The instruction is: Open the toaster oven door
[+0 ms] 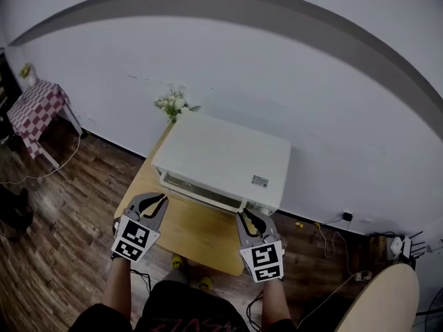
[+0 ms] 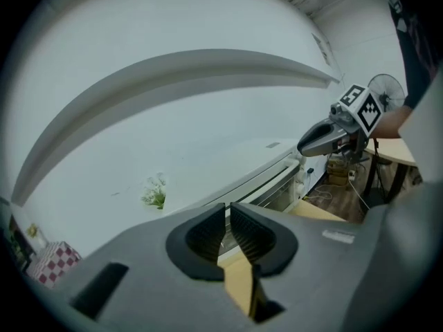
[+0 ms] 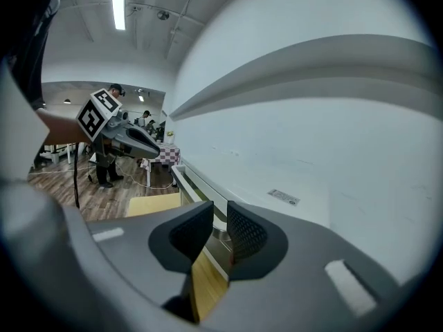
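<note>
A white toaster oven [image 1: 228, 154] stands at the back of a small wooden table [image 1: 187, 230], its glass door [image 1: 202, 190] shut and facing me. My left gripper [image 1: 156, 200] hovers over the table just before the door's left end. Its jaws stand a narrow gap apart with nothing between them [image 2: 227, 216]. My right gripper [image 1: 251, 216] is at the door's right end, just in front of the oven's lower right corner. Its jaws are a little wider apart and hold nothing [image 3: 220, 220]. The door's handle bar [image 3: 196, 184] runs just ahead of them.
A small vase of flowers [image 1: 173, 103] stands behind the oven's left corner against the white wall. A checkered-cloth table [image 1: 38, 107] is far left. A round wooden tabletop [image 1: 385, 299] is at lower right. Cables [image 1: 332, 237] lie on the wood floor.
</note>
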Tool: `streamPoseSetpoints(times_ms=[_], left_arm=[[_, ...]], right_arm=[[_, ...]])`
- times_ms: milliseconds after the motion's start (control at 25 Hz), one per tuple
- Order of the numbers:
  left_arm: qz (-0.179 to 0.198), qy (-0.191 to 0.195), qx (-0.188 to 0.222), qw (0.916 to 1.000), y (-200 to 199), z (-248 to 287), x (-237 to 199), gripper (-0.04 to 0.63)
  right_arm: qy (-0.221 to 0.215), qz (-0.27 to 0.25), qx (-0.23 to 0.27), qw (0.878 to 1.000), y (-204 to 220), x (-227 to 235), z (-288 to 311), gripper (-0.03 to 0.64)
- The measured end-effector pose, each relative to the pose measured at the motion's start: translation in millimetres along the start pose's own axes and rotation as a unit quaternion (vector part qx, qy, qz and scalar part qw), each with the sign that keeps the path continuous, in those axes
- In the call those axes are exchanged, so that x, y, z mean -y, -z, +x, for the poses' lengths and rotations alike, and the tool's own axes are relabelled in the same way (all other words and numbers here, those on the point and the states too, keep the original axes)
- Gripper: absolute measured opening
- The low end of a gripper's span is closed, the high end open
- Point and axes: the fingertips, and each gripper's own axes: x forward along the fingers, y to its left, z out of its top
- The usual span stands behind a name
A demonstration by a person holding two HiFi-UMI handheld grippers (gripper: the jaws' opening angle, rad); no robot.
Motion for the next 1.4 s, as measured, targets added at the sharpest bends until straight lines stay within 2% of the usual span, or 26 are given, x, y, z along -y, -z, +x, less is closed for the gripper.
streamPoseSetpoints(times_ms=[200, 360, 440, 600, 720, 1000, 1120, 1400], left_arm=[[0.047, 0.044, -0.020, 0.9977, 9, 20, -2, 0.083], [0.081, 0.080, -0.038, 0.9928, 15, 36, -2, 0.115], [0.098, 0.100, -0.049, 0.9889, 17, 43, -1, 0.140], [0.152, 0.127, -0.075, 0.9774, 22, 55, -2, 0.149], [0.176, 0.151, -0.089, 0.9688, 27, 61, 1, 0.158], [0.211, 0.173, -0.109, 0.9559, 37, 73, 3, 0.160], [0.224, 0.176, -0.117, 0.9513, 39, 76, 2, 0.141], [0.244, 0.182, -0.116, 0.9454, 39, 76, 3, 0.134]], right_arm=[[-0.023, -0.039, -0.017, 0.999, 0, -9, 12, 0.107], [-0.029, -0.052, -0.024, 0.998, -1, -10, 21, 0.126], [-0.036, -0.073, -0.038, 0.996, -1, -11, 25, 0.143], [-0.070, -0.100, -0.065, 0.990, 3, -20, 37, 0.161], [-0.083, -0.122, -0.081, 0.986, 7, -25, 43, 0.164], [-0.106, -0.157, -0.117, 0.975, 18, -30, 54, 0.172], [-0.107, -0.166, -0.127, 0.972, 19, -29, 58, 0.170], [-0.109, -0.176, -0.133, 0.969, 21, -28, 60, 0.131]])
